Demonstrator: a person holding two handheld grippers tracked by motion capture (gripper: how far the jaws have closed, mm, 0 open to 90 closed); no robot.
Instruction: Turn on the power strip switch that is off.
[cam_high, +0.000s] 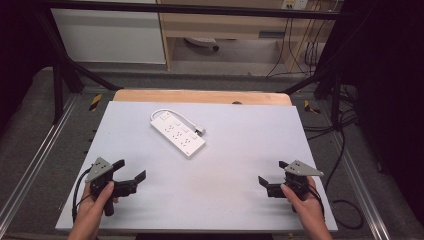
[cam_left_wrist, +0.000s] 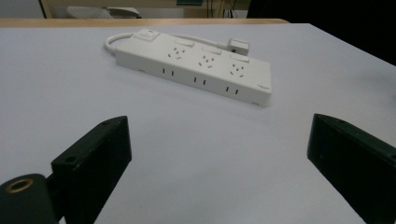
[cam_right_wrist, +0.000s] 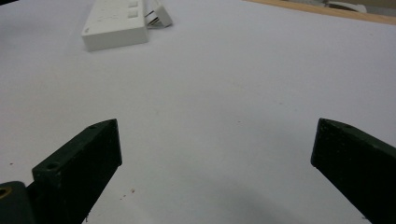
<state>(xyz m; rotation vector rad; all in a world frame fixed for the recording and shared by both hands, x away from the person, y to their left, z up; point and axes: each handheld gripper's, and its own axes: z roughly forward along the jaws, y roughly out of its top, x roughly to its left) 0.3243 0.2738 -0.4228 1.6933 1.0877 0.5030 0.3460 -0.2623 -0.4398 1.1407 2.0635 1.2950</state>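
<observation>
Two hand-held grippers rest low at the near corners of the worktop (cam_high: 150, 210), left hand-held gripper (cam_high: 131, 176) and right hand-held gripper (cam_high: 270, 176) both with jaws spread wide and empty, evidently poised for a start. Between and beyond them the power strip (cam_high: 177, 133) lies flat and slantwise, well apart from both; its plug (cam_high: 199, 130) seems tucked against its far side, cord looped.

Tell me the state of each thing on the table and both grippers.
Power strip: lying flat, sockets up, nothing plugged in, untouched.
Its plug: lying loose beside it.
Left gripper: open, holding nothing.
Right gripper: open, holding nothing.
</observation>
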